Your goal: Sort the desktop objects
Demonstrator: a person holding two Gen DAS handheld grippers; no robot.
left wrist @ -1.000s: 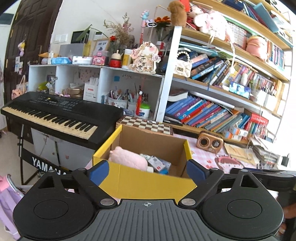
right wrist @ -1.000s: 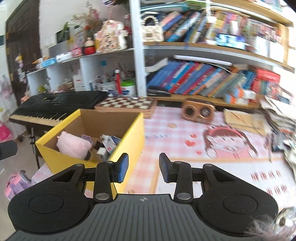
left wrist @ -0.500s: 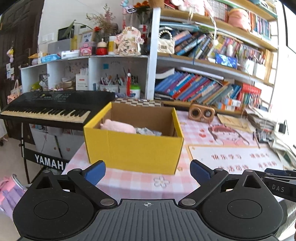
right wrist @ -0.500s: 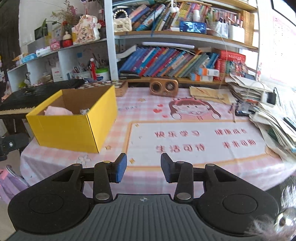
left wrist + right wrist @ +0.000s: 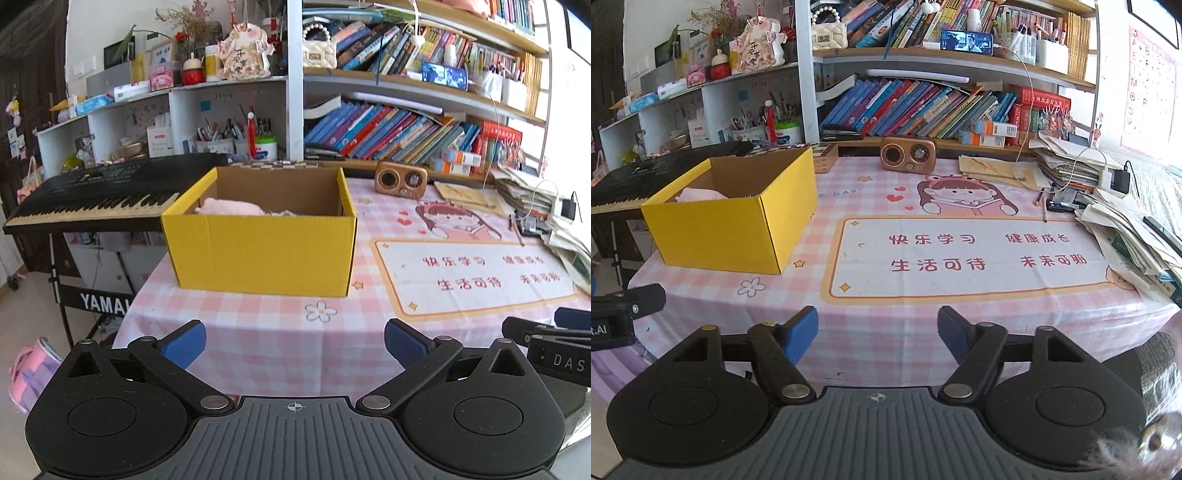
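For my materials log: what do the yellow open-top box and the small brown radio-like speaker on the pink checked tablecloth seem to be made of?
Yellow open-top box: corrugated cardboard, going by its brown matte inside and fine ribbing on the yellow outer walls.
Small brown radio-like speaker: looks like wood or wood-look plastic, with a warm, slightly glossy brown face; the pictures cannot settle which.

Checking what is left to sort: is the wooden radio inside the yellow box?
No, the wooden radio stands on the tablecloth by the bookshelf, apart from the yellow box.

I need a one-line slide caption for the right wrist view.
Right gripper, jaws just opened and empty, faces a pink-checked table with a yellow box at left.
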